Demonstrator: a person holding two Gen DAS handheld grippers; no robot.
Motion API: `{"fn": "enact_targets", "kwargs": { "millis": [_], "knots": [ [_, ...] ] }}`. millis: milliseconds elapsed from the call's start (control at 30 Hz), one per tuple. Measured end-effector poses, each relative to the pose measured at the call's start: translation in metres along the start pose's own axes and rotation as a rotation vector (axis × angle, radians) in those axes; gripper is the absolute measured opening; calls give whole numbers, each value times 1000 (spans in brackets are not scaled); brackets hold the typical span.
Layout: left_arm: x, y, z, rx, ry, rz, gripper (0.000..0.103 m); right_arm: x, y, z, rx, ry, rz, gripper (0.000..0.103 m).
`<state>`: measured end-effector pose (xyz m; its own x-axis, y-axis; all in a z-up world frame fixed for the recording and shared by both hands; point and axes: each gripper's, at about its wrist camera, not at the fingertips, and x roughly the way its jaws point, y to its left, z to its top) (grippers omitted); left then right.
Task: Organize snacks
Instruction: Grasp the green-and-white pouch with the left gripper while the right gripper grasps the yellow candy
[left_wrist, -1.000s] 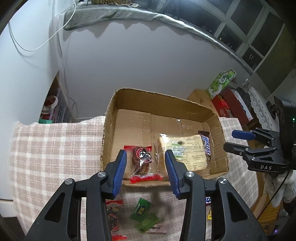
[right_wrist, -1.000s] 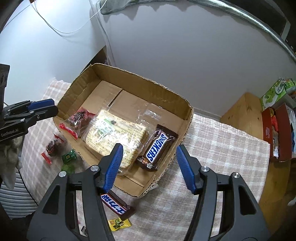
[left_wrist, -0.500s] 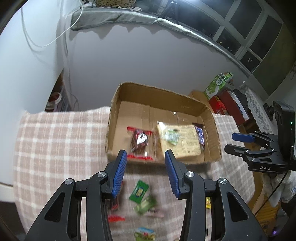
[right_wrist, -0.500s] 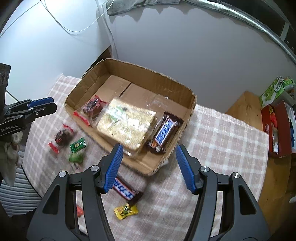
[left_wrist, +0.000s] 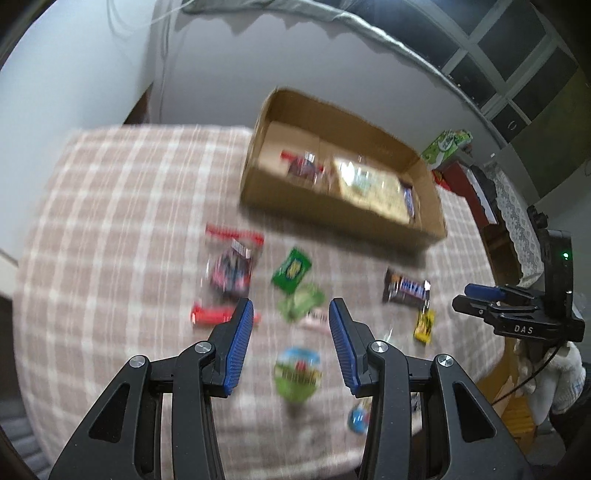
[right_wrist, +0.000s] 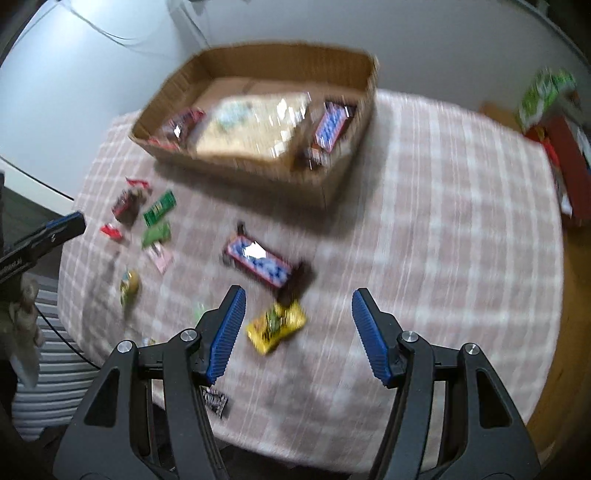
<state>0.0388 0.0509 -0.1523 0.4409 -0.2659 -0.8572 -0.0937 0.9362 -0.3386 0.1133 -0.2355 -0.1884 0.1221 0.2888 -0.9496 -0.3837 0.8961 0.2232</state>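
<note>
Both tools, left tool (left_wrist: 291, 314) and right tool (right_wrist: 297, 297), gape above two Snickers bars (right_wrist: 264, 264).

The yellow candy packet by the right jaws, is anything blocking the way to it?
Nothing visible does. The yellow candy packet lies flat on the checked cloth, just ahead of the right gripper, whose jaws are open and empty. The chocolate bar lies beyond it.

Both tools are over the table (right_wrist: 443, 206), jaws apart and empty. Ahead of the right tool (right_wrist: 297, 325) lies a small packet (right_wrist: 276, 326), a chocolate bar (right_wrist: 258, 262) just beyond it, and the box (right_wrist: 236, 170) farther ahead. Under the left tool (left_wrist: 291, 332), loose sweets (left_wrist: 291, 267) lie scattered, a round packet (left_wrist: 297, 373) nearest.
</note>
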Motion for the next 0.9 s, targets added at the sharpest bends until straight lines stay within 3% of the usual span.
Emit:
{"fn": "enact_targets", "kwargs": {
  "millis": [167,433,900],
  "knots": [
    [8,-2,-25,8,45,13,41,18,-5,-19,93,63,36,63],
    [24,-5,-49,48,100,40,41,32,-1,-22,145,82,1,63],
    [40,-8,-52,77,117,57,41,57,19,-13,131,106,-65,61]
  ]
}}
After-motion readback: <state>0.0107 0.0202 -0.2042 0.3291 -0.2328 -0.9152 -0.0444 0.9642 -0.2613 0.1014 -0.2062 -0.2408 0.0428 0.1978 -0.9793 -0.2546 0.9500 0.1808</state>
